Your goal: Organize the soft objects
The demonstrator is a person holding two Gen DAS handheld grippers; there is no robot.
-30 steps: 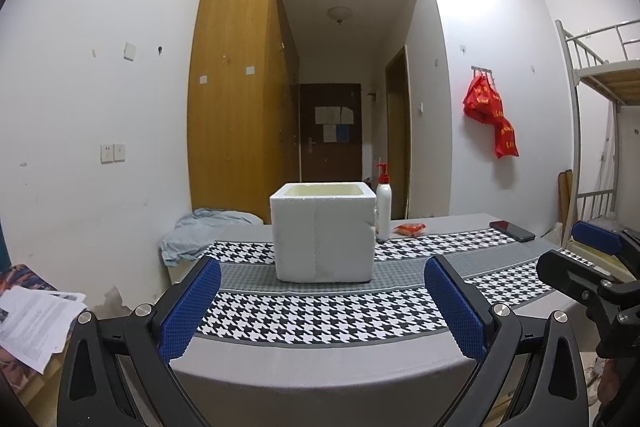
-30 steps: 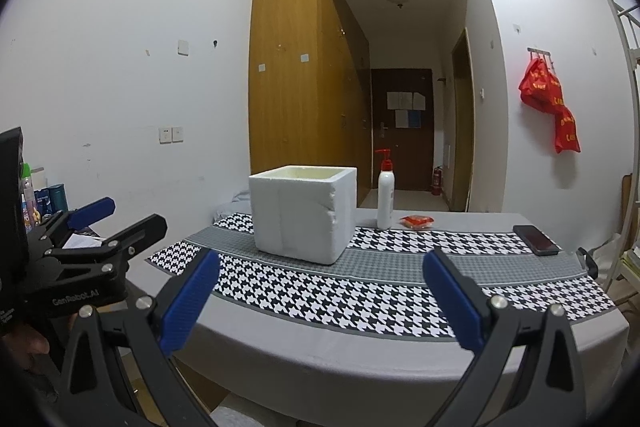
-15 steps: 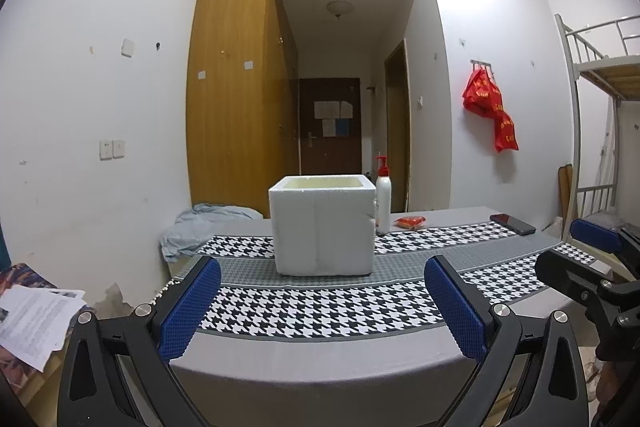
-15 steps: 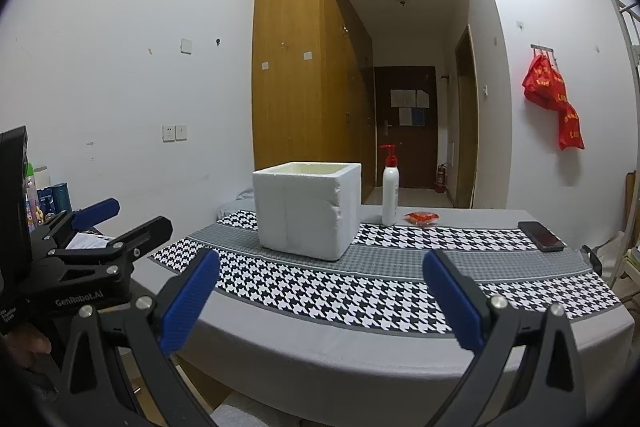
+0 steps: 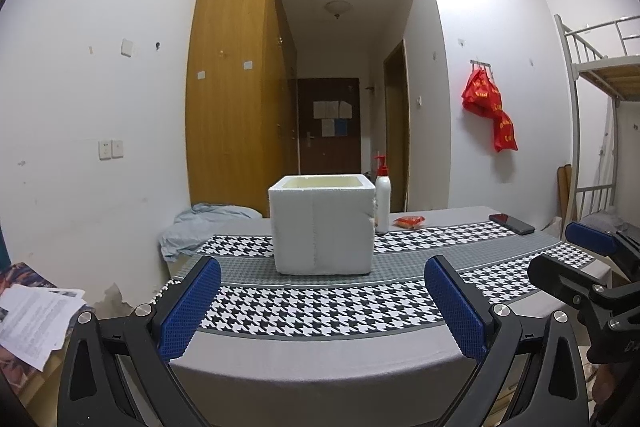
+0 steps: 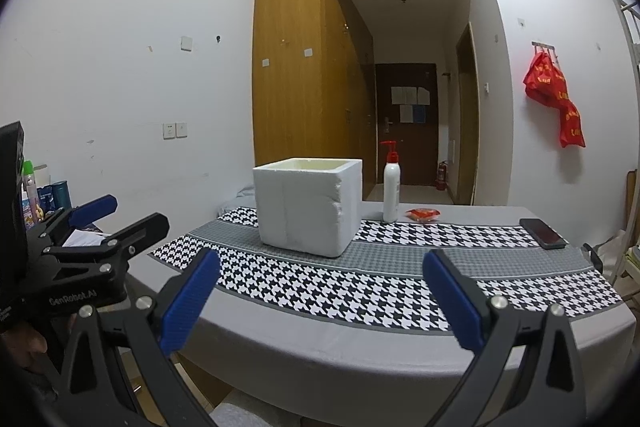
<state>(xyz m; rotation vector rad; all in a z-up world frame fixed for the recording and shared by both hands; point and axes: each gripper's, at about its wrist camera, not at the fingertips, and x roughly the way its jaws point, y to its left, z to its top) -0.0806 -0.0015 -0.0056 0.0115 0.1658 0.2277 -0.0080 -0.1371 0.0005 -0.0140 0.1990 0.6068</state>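
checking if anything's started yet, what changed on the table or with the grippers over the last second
Very little. Both cameras drifted slightly, so the foam box sits a touch higher in the left wrist view; nothing was grasped or released. The left gripper and right gripper are open and empty as before, short of the table. The pump bottle, red packet and phone have not moved.

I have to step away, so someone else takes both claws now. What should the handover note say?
Left claw: open, empty, held short of the table.
Right claw: open, empty, also short of the table.
White foam box stands on the houndstooth runner; what is inside cannot be seen.
Small orange packet lies beside the pump bottle.
Nothing is gripped yet; all of the sorting appears left.
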